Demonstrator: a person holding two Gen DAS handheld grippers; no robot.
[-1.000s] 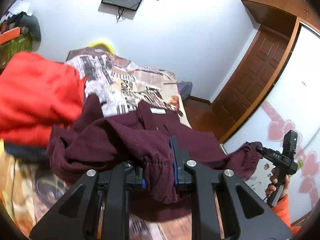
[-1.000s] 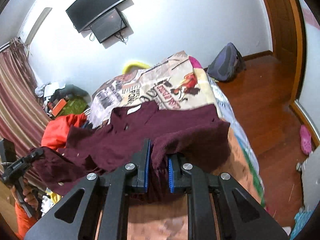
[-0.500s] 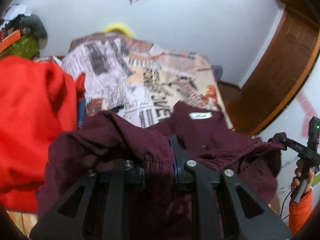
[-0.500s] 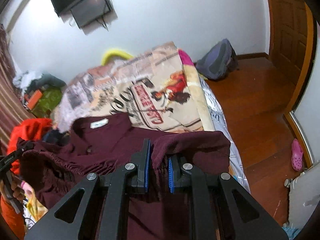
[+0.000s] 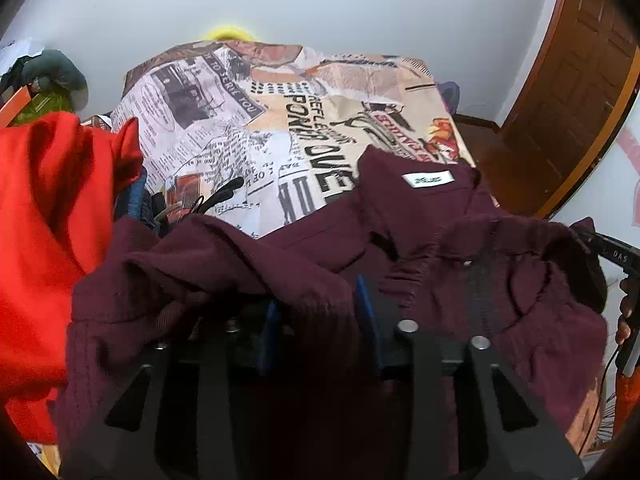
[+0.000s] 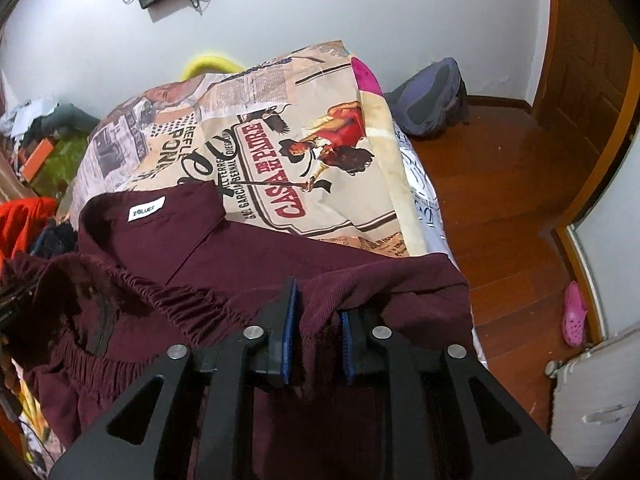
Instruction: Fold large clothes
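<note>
Between the blue pads of the left gripper (image 5: 318,316) lies a bunched fold of the maroon shirt (image 5: 280,276), and the jaws are opening: the right pad stands clear of the cloth, while the left pad is half buried under a drape, so contact on that side cannot be made out. The shirt spills over both finger frames and hides most of the left one. Beyond the tips the shirt's collar, with a white label (image 5: 427,179), lies flat on the printed bedspread (image 5: 256,128). To the left of this gripper a red garment (image 5: 48,216) fills the edge of the view and is cut off by the lens rim. At the far right, the other gripper's black handle and a few fingers of a hand (image 5: 626,312) show only in part.

The right gripper (image 6: 316,330) has the shirt's hem between its pads; its jaws are also opening, and the cloth still looks pressed against both pads, though shadow makes the right pad's contact hard to judge. Ahead and to the left the collar rests on the bedspread. Left of the jaws the elastic waistband is gathered and partly in shadow. To the right, past the bed edge, a pink shoe (image 6: 574,314) lies on the wooden floor (image 6: 500,200), and a dark backpack (image 6: 430,98) sits against the wall.
</note>
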